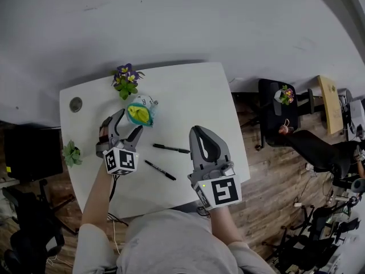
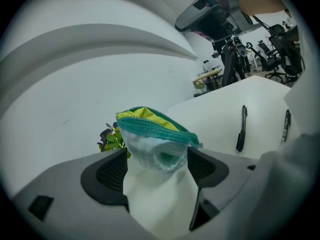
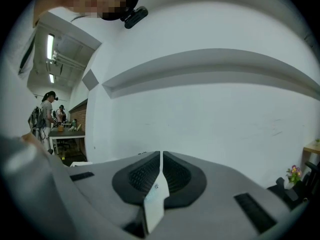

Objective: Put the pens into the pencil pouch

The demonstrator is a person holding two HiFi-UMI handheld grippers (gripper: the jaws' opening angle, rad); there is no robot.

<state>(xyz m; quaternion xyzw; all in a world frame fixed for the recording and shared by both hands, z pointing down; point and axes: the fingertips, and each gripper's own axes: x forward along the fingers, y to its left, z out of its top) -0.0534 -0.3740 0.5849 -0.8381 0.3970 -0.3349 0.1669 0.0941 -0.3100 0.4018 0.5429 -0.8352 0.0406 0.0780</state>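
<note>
A translucent pencil pouch (image 1: 140,113) with a teal zip and yellow lining stands mouth up on the white table (image 1: 188,96). Two black pens (image 1: 171,148) (image 1: 159,170) lie to its right, nearer the front. My left gripper (image 1: 126,124) is open just in front of the pouch. In the left gripper view the pouch (image 2: 155,139) sits at the mouth of the left gripper (image 2: 157,171), and neither pad touches it. Both pens (image 2: 241,129) (image 2: 286,125) show to the right there. My right gripper (image 1: 198,133) is shut and empty above the table's right part; in its own view the right gripper (image 3: 161,171) faces a white wall.
A potted purple flower (image 1: 126,79) stands behind the pouch, and a small green plant (image 1: 72,153) sits at the table's left edge. A round cable hole (image 1: 76,104) is at the back left. Office chairs (image 1: 285,113) stand on the wooden floor to the right.
</note>
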